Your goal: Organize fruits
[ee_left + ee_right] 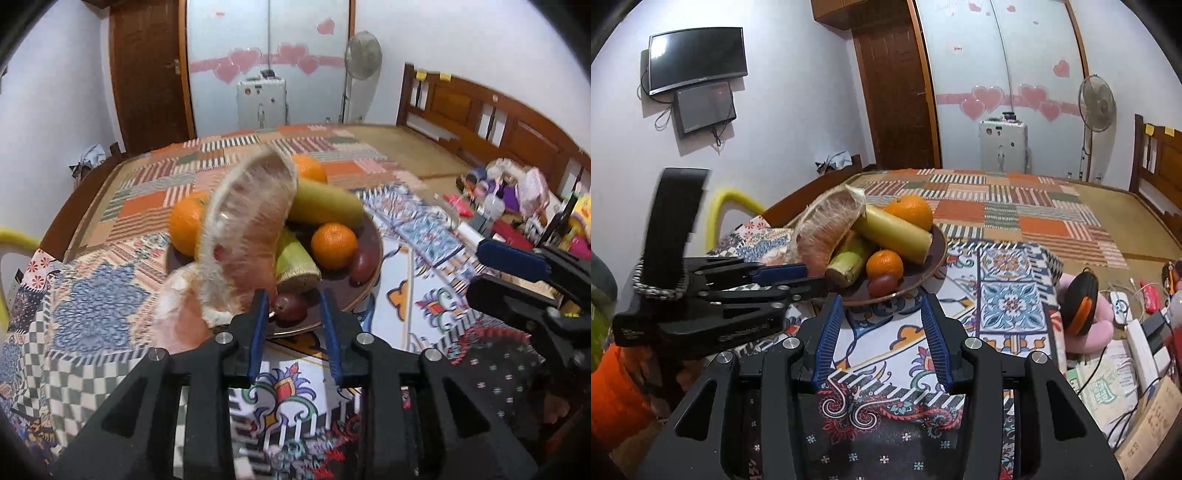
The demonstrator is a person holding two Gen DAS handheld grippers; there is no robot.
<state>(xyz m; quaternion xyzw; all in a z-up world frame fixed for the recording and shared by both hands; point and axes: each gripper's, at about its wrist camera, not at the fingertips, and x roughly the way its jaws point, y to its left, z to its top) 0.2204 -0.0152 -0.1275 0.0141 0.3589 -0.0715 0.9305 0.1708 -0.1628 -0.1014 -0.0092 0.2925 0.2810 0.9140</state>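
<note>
A brown plate (371, 254) (932, 258) on the patterned cloth holds oranges (333, 245) (884, 263), two pale yellow-green stalk pieces (325, 205) (895, 230), dark red fruits (290, 309) (882, 285) and a peeled pomelo wedge (247, 236) (827, 229) leaning upright at its left. Another pomelo piece (184, 314) lies beside the plate. My left gripper (294, 301) is open at the plate's near rim, empty; it shows in the right wrist view (807, 277), beside the wedge. My right gripper (882, 304) is open and empty, just short of the plate.
The cloth-covered table (1008, 306) stands against a bed with a patchwork quilt (1015, 206). Clutter of cables, a power strip and a pink cushion (1097, 328) lies to the right. A yellow tube (727, 206) sits at the left. A fan (1097, 107) stands behind.
</note>
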